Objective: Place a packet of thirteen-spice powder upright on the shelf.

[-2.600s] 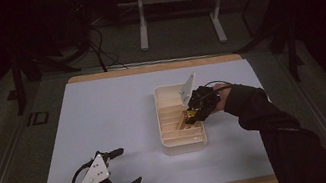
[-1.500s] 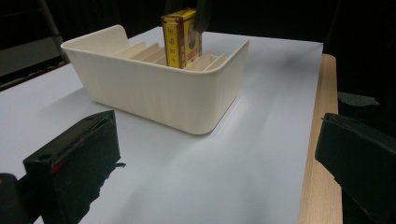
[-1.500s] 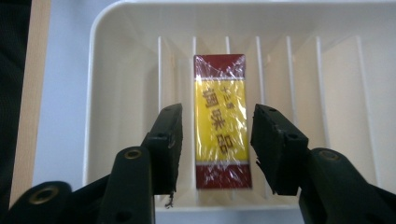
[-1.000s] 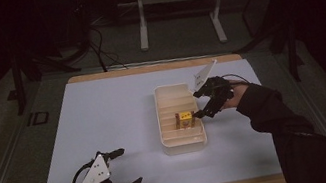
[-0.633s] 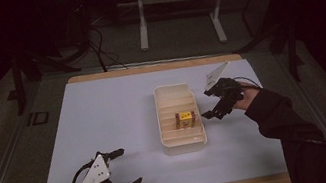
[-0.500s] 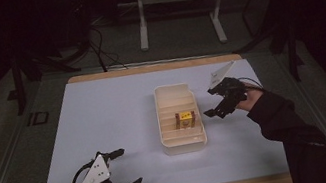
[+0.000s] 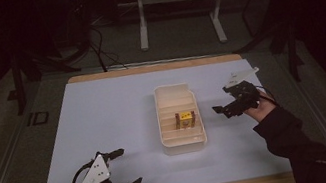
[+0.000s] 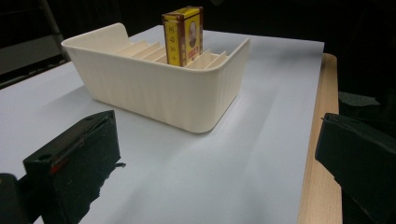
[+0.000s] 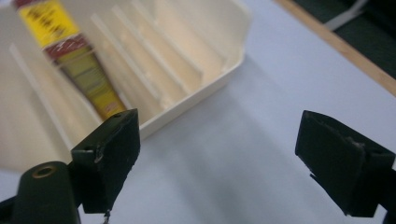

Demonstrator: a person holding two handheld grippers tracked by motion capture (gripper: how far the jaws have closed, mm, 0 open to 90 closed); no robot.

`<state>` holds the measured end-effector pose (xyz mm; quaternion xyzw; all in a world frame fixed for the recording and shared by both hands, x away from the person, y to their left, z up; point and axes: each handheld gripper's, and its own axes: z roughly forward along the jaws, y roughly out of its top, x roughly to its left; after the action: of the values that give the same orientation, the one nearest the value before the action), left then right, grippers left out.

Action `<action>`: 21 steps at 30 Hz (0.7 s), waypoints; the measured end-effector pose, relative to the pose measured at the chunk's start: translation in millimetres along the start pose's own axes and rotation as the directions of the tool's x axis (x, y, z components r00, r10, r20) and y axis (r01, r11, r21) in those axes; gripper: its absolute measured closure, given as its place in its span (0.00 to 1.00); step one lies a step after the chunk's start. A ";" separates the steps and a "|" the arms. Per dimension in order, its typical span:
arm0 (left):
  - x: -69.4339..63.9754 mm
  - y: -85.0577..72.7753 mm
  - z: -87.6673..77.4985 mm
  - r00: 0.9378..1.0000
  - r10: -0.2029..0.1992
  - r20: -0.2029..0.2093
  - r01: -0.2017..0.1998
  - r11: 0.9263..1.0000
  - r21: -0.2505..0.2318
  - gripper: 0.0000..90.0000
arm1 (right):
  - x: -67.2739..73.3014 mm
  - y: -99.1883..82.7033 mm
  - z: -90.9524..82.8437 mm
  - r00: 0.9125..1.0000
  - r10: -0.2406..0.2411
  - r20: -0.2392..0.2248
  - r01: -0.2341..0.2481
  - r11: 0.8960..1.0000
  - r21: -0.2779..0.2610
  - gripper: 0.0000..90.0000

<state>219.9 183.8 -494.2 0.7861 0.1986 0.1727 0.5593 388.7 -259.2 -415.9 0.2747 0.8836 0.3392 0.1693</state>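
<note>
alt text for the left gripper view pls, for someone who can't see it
A cream slotted tray sits on a white table sheet with a small yellow and red box standing upright in one of its slots. The left gripper has its two black jaws wide apart in the foreground, holding nothing.

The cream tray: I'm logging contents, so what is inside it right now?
Inside the cream tray, one small yellow and red box stands upright between the divider ribs. The other slots in view look empty. The tray's wall hides the box's base in the left gripper view.
</note>
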 end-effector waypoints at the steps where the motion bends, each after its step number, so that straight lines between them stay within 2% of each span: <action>1: 0.0 0.0 0.0 1.000 0.000 0.000 0.000 1.000 0.000 0.00 | -0.9 -5.8 -2.4 0.999 0.047 0.013 -0.047 0.998 -0.029 0.16; 5: -0.4 0.0 0.3 1.000 0.002 0.001 -0.002 1.000 0.003 0.00 | -0.4 -14.2 -5.4 0.995 0.083 0.046 -0.080 0.995 -0.053 0.16; 6: -0.4 0.0 0.2 1.000 0.002 0.000 -0.002 1.000 0.003 0.00 | -0.1 -17.2 -7.0 0.993 0.098 0.072 -0.093 0.993 -0.066 0.16; 7: -0.4 0.0 0.1 1.000 0.001 0.000 -0.001 1.000 0.002 0.00 | 0.2 -23.4 -11.0 0.985 0.141 0.103 -0.131 0.987 -0.098 0.16; 8: -0.3 0.0 0.0 1.000 -0.001 0.000 0.001 1.000 0.001 0.00 | 0.2 -23.4 -11.0 0.985 0.141 0.103 -0.131 0.987 -0.098 0.16; 10: 0.0 -0.2 0.2 1.000 -0.001 -0.001 0.001 1.000 0.002 0.00 | 2.2 -29.5 -14.8 0.972 0.184 0.145 -0.167 0.978 -0.126 0.16; 11: 0.0 -0.3 0.6 1.000 -0.001 -0.001 0.001 1.000 0.003 0.00 | 5.1 -36.4 -16.8 0.961 0.214 0.173 -0.191 0.971 -0.142 0.16; 14: -0.2 -0.3 0.7 1.000 0.000 0.001 0.000 1.000 0.004 0.00 | 7.9 -41.8 -16.9 0.952 0.229 0.202 -0.201 0.968 -0.150 0.16; 15: -0.4 -0.3 0.6 1.000 0.000 0.001 0.000 1.000 0.004 0.00 | 10.6 -47.9 -17.3 0.942 0.252 0.223 -0.218 0.962 -0.166 0.16; 16: -0.4 -0.3 0.6 1.000 0.000 0.001 0.000 1.000 0.004 0.00 | 10.6 -47.9 -17.3 0.942 0.252 0.223 -0.218 0.962 -0.166 0.16; 17: -0.4 -0.3 0.5 1.000 0.000 0.000 0.000 1.000 0.003 0.00 | 11.3 -50.8 -17.8 0.937 0.266 0.225 -0.230 0.957 -0.175 0.16; 18: -0.3 -0.3 0.3 1.000 0.000 0.000 0.000 1.000 0.003 0.00 | 12.9 -56.3 -19.7 0.926 0.289 0.241 -0.247 0.950 -0.191 0.16; 19: -0.2 -0.4 0.2 1.000 -0.001 0.000 0.001 1.000 0.003 0.00 | 12.9 -56.3 -19.7 0.926 0.289 0.241 -0.247 0.950 -0.191 0.16; 21: 0.0 -0.4 0.2 1.000 -0.001 0.000 0.001 1.000 0.003 0.00 | 14.7 -60.5 -21.3 0.919 0.302 0.252 -0.256 0.946 -0.200 0.16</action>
<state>219.9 183.7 -494.6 0.7867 0.1993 0.1722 0.5584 344.3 -298.7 -444.3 0.4285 0.7717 0.3888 0.2641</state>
